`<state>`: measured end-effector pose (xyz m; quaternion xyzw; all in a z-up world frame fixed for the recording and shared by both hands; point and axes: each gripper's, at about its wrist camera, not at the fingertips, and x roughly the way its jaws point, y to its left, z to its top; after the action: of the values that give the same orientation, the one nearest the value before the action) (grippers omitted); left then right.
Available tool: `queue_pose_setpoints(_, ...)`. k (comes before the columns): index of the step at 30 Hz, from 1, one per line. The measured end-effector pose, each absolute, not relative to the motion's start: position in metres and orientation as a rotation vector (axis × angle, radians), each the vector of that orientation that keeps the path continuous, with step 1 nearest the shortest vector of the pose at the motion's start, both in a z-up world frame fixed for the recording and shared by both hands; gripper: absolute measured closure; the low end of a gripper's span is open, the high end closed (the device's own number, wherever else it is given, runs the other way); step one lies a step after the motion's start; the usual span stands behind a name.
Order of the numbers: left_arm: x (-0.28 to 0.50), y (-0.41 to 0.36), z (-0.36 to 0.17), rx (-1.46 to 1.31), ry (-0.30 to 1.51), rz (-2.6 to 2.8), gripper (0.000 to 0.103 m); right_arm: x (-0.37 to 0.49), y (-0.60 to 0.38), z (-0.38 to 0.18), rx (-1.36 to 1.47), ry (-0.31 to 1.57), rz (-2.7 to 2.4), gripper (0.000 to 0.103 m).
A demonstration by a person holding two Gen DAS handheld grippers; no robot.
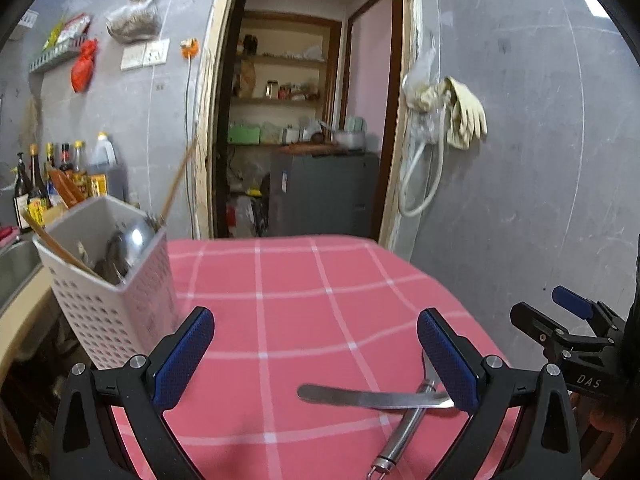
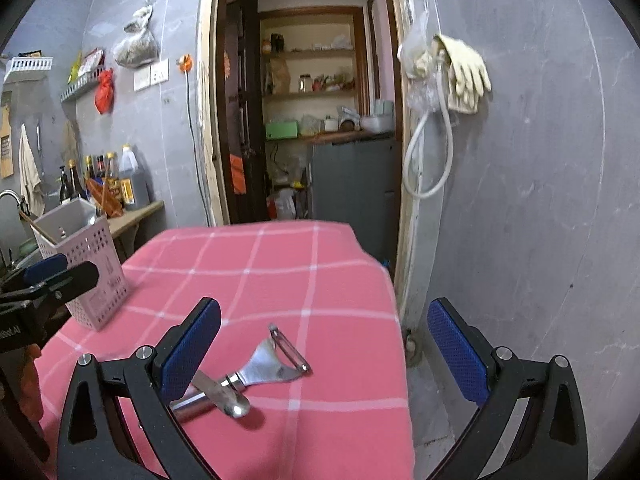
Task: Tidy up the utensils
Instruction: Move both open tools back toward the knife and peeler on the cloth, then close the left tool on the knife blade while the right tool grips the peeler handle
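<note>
- Both the left tool (image 1: 316, 354) and the right tool (image 2: 324, 342) are spread wide, holding nothing
- The peeler (image 2: 256, 372) and the knife (image 1: 360, 397) lie crossed near the right edge of the table (image 2: 280, 272); the utensil basket (image 1: 116, 304) stands at its left edge
- Pink checked cloth; grey walls behind

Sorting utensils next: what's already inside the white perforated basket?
In the white perforated plastic basket: a shiny steel ladle bowl, wooden chopsticks and other metal pieces. The walls hide everything lower down.
</note>
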<state>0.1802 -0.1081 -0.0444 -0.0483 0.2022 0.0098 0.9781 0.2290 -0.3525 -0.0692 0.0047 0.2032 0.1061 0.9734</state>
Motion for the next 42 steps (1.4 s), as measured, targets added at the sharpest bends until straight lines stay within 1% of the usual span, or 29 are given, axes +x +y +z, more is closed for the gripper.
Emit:
queue_pose_setpoints(13,0.216,-0.114,-0.080,-0.108,0.611,0.005,0.001,0.258,-0.349,-0.109,0.043,0.561,0.329,0.002)
queue_pose_setpoints(15,0.222,-0.112,-0.086,-0.142,0.664,-0.035,0.001,0.261,-0.348,-0.114,0.045,0.582,0.341,0.004)
queue_pose_setpoints(16,0.225,-0.110,-0.088,-0.164,0.687,-0.056,0.006,0.263,-0.347,-0.116,0.050,0.592,0.350,0.006)
queue_pose_setpoints(18,0.230,-0.109,-0.095,-0.208,0.741,-0.099,0.015,0.267,-0.346,-0.121,0.061,0.616,0.364,0.016)
queue_pose_setpoints(19,0.233,-0.109,-0.098,-0.221,0.769,-0.117,0.019,0.269,-0.346,-0.123,0.067,0.629,0.370,0.019)
queue_pose_setpoints(20,0.235,-0.110,-0.102,-0.231,0.793,-0.127,0.022,0.270,-0.346,-0.125,0.069,0.639,0.372,0.023)
queue_pose_setpoints(21,0.236,-0.110,-0.105,-0.251,0.821,-0.143,0.028,0.273,-0.345,-0.128,0.073,0.655,0.374,0.028)
queue_pose_setpoints(24,0.238,-0.108,-0.113,-0.301,0.874,-0.170,0.034,0.278,-0.343,-0.134,0.084,0.690,0.385,0.036)
queue_pose_setpoints(26,0.238,-0.107,-0.118,-0.359,0.904,-0.185,0.036,0.281,-0.342,-0.138,0.089,0.709,0.392,0.041)
queue_pose_setpoints(28,0.239,-0.104,-0.122,-0.411,0.927,-0.200,0.042,0.283,-0.340,-0.141,0.092,0.729,0.401,0.047)
queue_pose_setpoints(30,0.242,-0.101,-0.128,-0.485,0.957,-0.218,0.044,0.287,-0.336,-0.145,0.092,0.754,0.409,0.057)
queue_pose_setpoints(32,0.246,-0.098,-0.133,-0.542,0.965,-0.226,0.044,0.288,-0.334,-0.147,0.095,0.773,0.419,0.062)
queue_pose_setpoints(34,0.249,-0.095,-0.136,-0.603,0.974,-0.232,0.046,0.290,-0.332,-0.152,0.112,0.806,0.440,0.065)
queue_pose_setpoints(36,0.251,-0.091,-0.140,-0.674,0.984,-0.237,0.051,0.290,-0.331,-0.156,0.137,0.829,0.450,0.065)
queue_pose_setpoints(41,0.252,-0.088,-0.149,-0.786,1.021,-0.261,0.056,0.293,-0.334,-0.167,0.230,0.885,0.476,0.065)
queue_pose_setpoints(42,0.253,-0.089,-0.154,-0.814,1.037,-0.264,0.059,0.295,-0.334,-0.170,0.244,0.891,0.480,0.065)
